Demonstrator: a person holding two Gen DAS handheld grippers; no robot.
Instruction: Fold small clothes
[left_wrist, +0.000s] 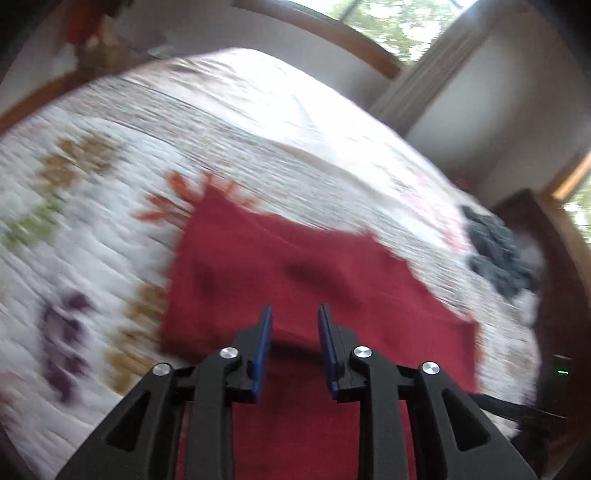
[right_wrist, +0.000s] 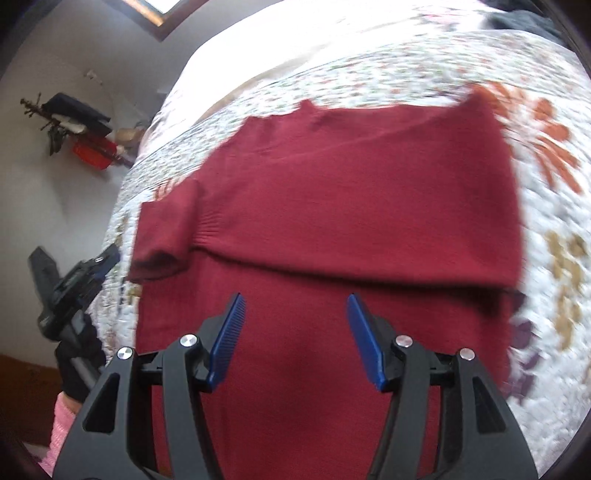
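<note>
A dark red knit sweater (right_wrist: 332, 192) lies flat on the floral quilt (right_wrist: 554, 229), with one part folded over another along an edge across the middle. A short sleeve (right_wrist: 162, 236) sticks out at its left side. My right gripper (right_wrist: 295, 295) hovers over the near part of the sweater, open, with nothing between its blue pads (right_wrist: 225, 339). The left gripper (right_wrist: 105, 256) shows at the bed's left edge, held by a gloved hand (right_wrist: 79, 365). In the blurred left wrist view, the left gripper (left_wrist: 295, 310) is over the sweater (left_wrist: 280, 266), open and empty.
A heap of dark grey clothes (left_wrist: 498, 254) lies at the quilt's (left_wrist: 92, 221) far right edge. Beyond the bed are a wooden bed frame (left_wrist: 332, 33), a curtain (left_wrist: 424, 74) and windows. A wall rack with dark and red items (right_wrist: 85, 129) hangs left of the bed.
</note>
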